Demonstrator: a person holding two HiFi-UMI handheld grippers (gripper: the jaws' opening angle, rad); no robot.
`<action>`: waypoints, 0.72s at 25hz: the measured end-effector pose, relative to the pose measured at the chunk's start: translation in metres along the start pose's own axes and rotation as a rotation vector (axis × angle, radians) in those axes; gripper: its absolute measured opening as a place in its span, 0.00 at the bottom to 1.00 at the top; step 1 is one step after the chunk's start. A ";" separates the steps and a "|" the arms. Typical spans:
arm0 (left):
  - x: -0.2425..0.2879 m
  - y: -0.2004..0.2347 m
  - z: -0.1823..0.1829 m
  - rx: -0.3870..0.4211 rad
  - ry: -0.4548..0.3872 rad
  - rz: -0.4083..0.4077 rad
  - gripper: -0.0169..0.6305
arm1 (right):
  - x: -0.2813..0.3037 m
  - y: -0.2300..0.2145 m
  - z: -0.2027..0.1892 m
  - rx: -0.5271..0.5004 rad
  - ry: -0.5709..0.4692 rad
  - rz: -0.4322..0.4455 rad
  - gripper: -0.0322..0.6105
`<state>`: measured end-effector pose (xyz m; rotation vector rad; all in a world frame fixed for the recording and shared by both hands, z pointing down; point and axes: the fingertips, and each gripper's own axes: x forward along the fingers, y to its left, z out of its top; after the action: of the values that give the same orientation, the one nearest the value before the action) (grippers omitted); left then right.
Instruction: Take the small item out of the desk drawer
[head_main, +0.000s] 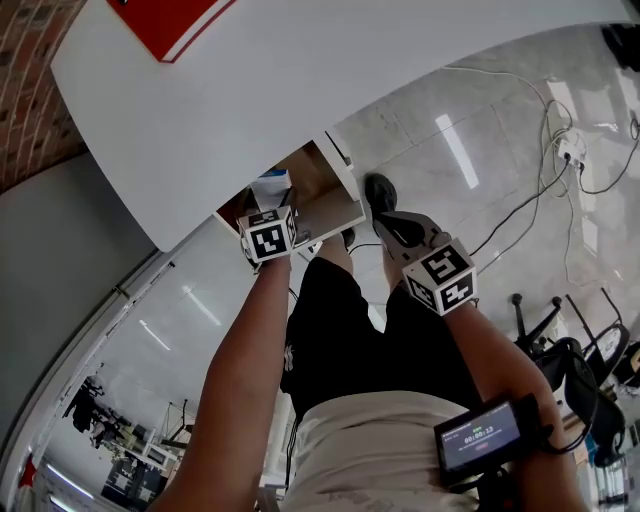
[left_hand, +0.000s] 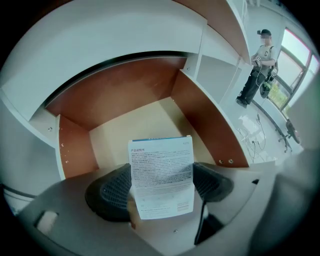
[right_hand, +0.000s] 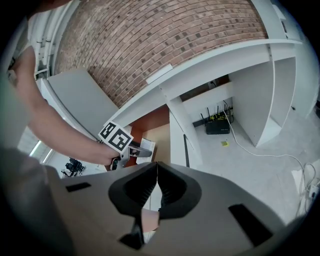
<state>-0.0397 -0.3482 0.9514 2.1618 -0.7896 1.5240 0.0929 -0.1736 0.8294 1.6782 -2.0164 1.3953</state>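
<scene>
My left gripper (left_hand: 161, 186) is clamped on the small printed box (left_hand: 161, 165), held over the open drawer (left_hand: 210, 125) at 12 o'clock. Only carrying it clear remains, I judge. My right gripper (right_hand: 156, 187), at 3 o'clock, is closed and empty.

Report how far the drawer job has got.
Done: the drawer is open, and the left gripper is shut on the small printed box. In hand: the box hangs over the open drawer, not yet carried clear of it. Left: bring it out and away. The right gripper is shut on nothing, off to the side.
</scene>
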 end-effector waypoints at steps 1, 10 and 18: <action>-0.003 0.002 0.001 -0.011 -0.008 0.001 0.62 | 0.001 0.001 0.001 -0.006 0.006 0.004 0.06; -0.030 0.020 -0.003 -0.097 -0.058 -0.007 0.62 | 0.015 0.014 0.004 -0.053 0.043 0.028 0.06; -0.075 0.008 0.017 -0.235 -0.152 -0.027 0.62 | 0.001 0.015 0.016 -0.104 0.052 0.051 0.06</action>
<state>-0.0514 -0.3471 0.8751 2.1195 -0.9344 1.1975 0.0862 -0.1873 0.8129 1.5428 -2.0783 1.3115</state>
